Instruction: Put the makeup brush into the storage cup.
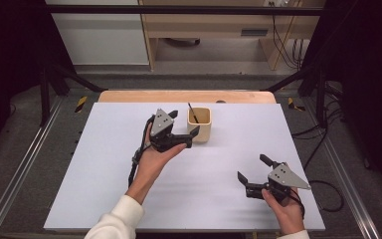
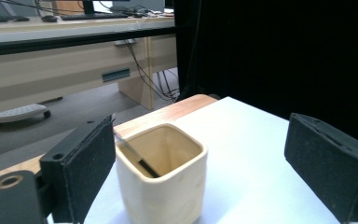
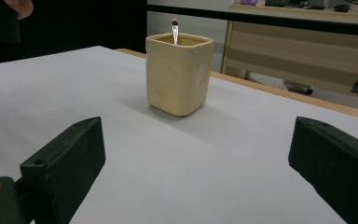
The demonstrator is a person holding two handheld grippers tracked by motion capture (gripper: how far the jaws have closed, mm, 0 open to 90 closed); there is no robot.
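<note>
A cream square cup [image 1: 199, 124] stands upright at the far middle of the white table [image 1: 94, 169]. A thin dark stick [image 1: 192, 113] leans inside it, its tip above the rim. My left gripper [image 1: 184, 123] is at the cup's left side, open. In the left gripper view the cup [image 2: 163, 182] sits between the wide jaws, close to the left pad [image 2: 91, 163] and well clear of the right one, and the stick [image 2: 135, 158] rests against the inner wall. My right gripper [image 1: 253, 168] hovers open near the front right, empty, facing the cup [image 3: 179, 74] and the stick [image 3: 174, 30].
A wooden strip [image 1: 186, 96] edges the table's far side. Beyond it are a light wooden desk [image 1: 204, 25] and hanging cables [image 1: 286, 45]. Black frame bars [image 1: 298, 74] flank the far corners. A loose cable [image 1: 323, 191] curls off the right edge.
</note>
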